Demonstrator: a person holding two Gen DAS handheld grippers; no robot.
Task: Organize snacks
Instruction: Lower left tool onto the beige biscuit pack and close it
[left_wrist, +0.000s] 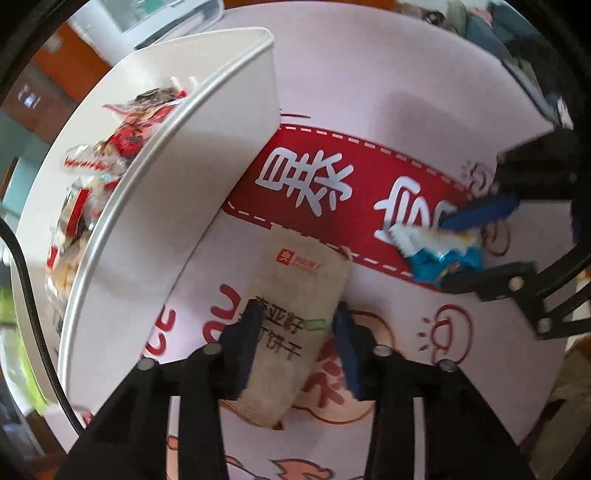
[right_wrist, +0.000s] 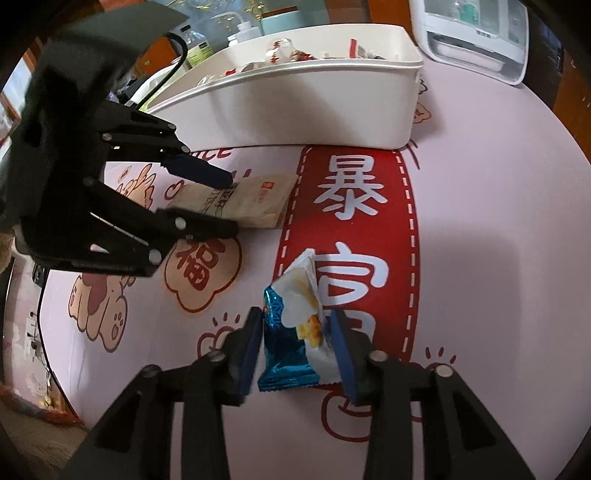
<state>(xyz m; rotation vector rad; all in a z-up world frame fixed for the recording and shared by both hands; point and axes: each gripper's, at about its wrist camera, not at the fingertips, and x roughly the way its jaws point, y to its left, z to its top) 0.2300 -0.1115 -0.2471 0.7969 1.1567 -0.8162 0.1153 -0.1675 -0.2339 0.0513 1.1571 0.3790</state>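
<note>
Cracker packet clamped between left tool.

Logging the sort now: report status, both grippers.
Left gripper shut on brown cracker packet. Right gripper shut on blue snack packet. White bin partly filled, path clear.

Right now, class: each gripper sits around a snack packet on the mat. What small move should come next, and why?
Probably lift both packets a little off the mat. The left gripper is shut on the brown cracker packet and the right gripper on the blue-and-white packet, and both still lie on the pink mat, lower than the rim of the white bin holding other snacks.
</note>
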